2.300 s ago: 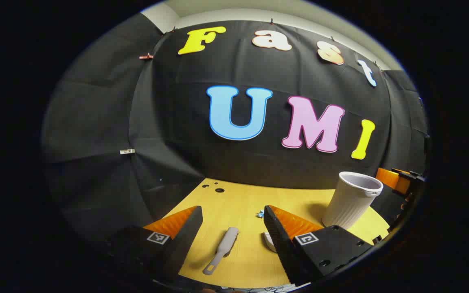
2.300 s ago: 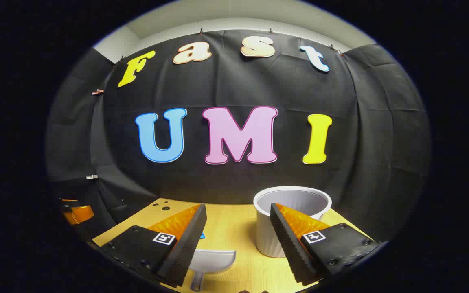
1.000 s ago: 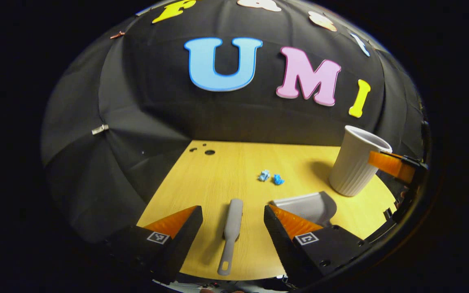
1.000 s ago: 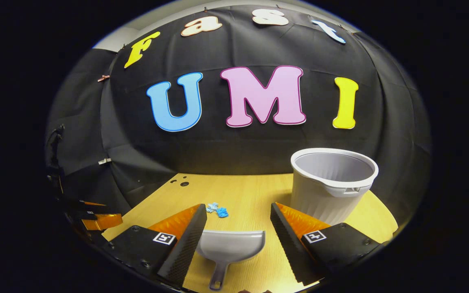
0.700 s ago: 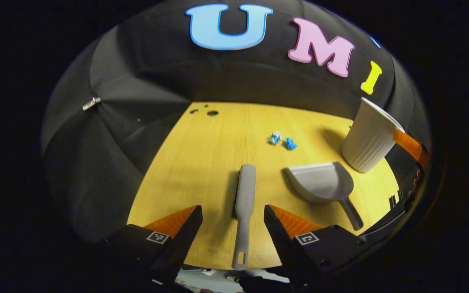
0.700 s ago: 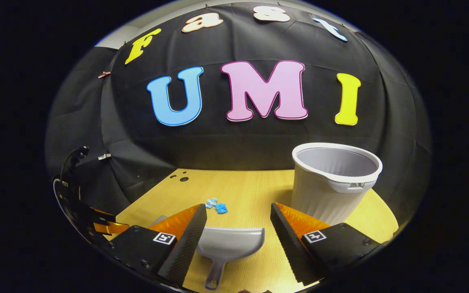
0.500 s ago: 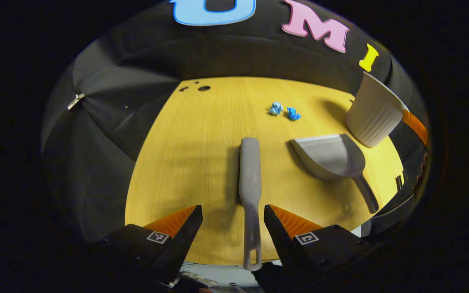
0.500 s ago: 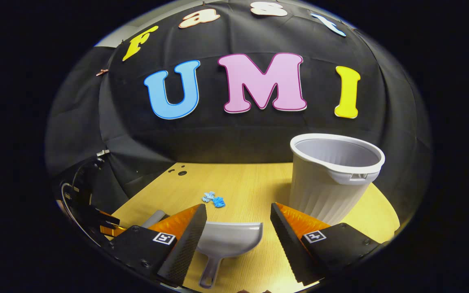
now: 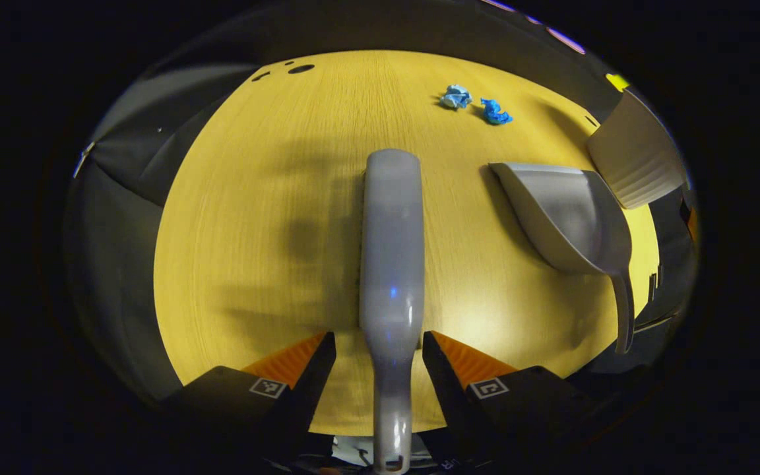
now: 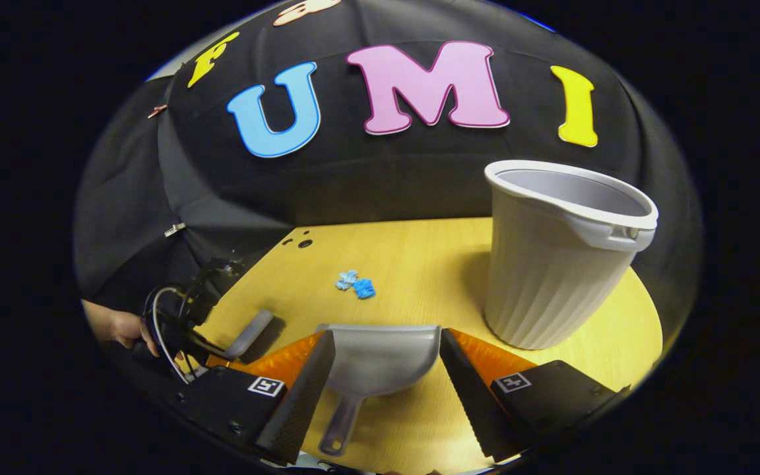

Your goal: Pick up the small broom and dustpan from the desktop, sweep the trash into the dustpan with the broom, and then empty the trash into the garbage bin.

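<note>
Desktop (image 9: 254, 218): broom (image 9: 390, 251) between hand-held gripper (image 9: 378, 359) fingers

Dim booth, soft shadows, strong fisheye distortion.

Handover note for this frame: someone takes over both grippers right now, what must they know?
Left gripper: open, fingers either side of the broom handle, not closed.
Right gripper: open, above the dustpan, which lies on the desktop.
Two blue trash scraps lie beyond the dustpan; the garbage bin stands upright to the right.
Done: approach only.
Left: grasp both tools, sweep, empty.
</note>
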`<action>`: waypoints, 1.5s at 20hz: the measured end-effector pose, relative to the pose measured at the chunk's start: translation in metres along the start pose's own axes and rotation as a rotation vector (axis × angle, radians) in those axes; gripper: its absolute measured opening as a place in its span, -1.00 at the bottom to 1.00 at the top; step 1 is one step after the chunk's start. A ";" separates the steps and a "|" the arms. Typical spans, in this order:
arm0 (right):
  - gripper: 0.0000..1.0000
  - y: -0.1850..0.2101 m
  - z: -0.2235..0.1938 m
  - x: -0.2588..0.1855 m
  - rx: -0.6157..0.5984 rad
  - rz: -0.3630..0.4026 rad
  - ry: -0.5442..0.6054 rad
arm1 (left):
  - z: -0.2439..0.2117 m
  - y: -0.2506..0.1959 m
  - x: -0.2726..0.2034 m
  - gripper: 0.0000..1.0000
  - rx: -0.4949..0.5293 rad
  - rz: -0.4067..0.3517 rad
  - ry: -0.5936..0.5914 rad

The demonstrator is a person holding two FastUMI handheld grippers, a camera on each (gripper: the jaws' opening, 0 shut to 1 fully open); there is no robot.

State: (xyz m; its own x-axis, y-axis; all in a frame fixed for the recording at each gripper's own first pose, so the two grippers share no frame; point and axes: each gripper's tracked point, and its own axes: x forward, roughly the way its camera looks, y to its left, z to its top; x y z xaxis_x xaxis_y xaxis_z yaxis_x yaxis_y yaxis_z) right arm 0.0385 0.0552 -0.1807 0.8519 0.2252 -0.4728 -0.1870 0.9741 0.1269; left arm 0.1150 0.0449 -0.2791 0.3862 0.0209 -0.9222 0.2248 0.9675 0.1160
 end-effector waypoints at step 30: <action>0.28 0.021 -0.168 0.064 -0.087 -0.068 0.716 | 0.018 0.002 0.001 -0.41 -0.034 0.042 -0.017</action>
State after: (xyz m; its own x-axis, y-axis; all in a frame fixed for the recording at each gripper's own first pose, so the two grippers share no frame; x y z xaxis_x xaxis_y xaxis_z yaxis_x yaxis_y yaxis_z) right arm 0.0065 0.0931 -0.3548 0.3396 0.0929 -0.9360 -0.2085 0.9778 0.0214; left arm 0.1324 0.0423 -0.2729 0.4101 0.0571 -0.9103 0.1779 0.9739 0.1413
